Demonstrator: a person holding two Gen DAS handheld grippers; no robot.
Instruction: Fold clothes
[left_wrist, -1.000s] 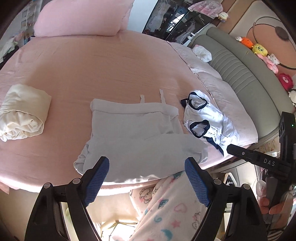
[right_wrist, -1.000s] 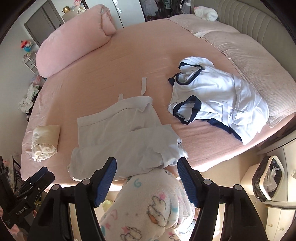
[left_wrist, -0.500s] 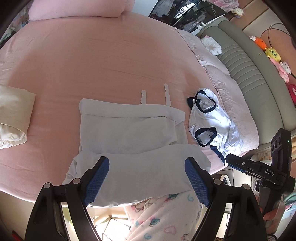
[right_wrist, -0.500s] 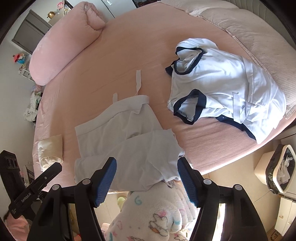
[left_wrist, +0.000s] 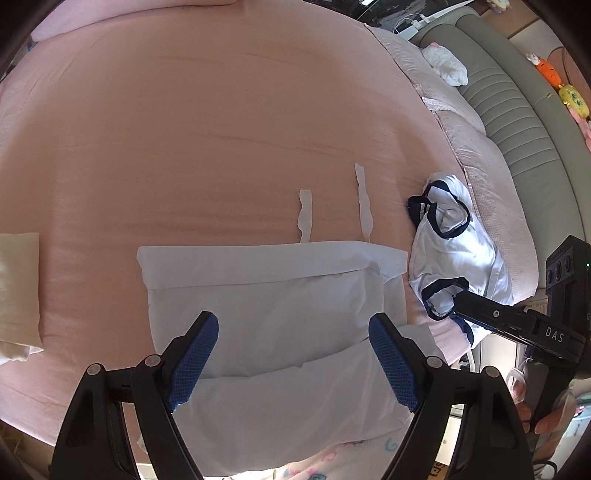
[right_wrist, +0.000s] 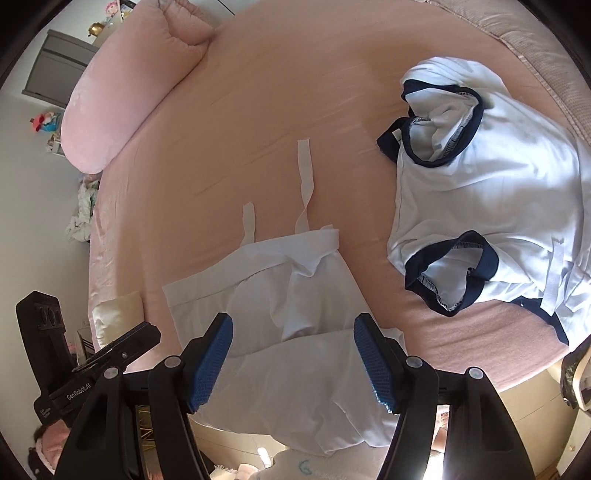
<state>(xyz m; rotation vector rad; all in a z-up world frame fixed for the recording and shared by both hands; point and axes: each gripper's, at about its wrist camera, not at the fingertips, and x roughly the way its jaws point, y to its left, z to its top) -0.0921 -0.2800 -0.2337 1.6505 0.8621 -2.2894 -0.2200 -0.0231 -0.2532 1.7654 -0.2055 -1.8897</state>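
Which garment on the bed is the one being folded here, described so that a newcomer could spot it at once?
Start at the pink bed and go to its near edge, just ahead of both open grippers. The pale garment lies there partly folded, with two thin straps pointing away. The white shirt to its right is crumpled and has navy trim.

Left wrist view: looking forward and down between the left tool (left_wrist: 293, 363) fingers, from the near edge of the bed (left_wrist: 221, 129), close over the white garment (left_wrist: 266, 295). Right wrist view: same near edge, farther right, angled toward the pink pillow (right_wrist: 129, 92). Shared by both: white garment (right_wrist: 288, 295), navy-trimmed shirt (left_wrist: 454, 258) (right_wrist: 480, 192), folded cream cloth (left_wrist: 16, 291) (right_wrist: 116, 312), and each other's tool at the frame edge.
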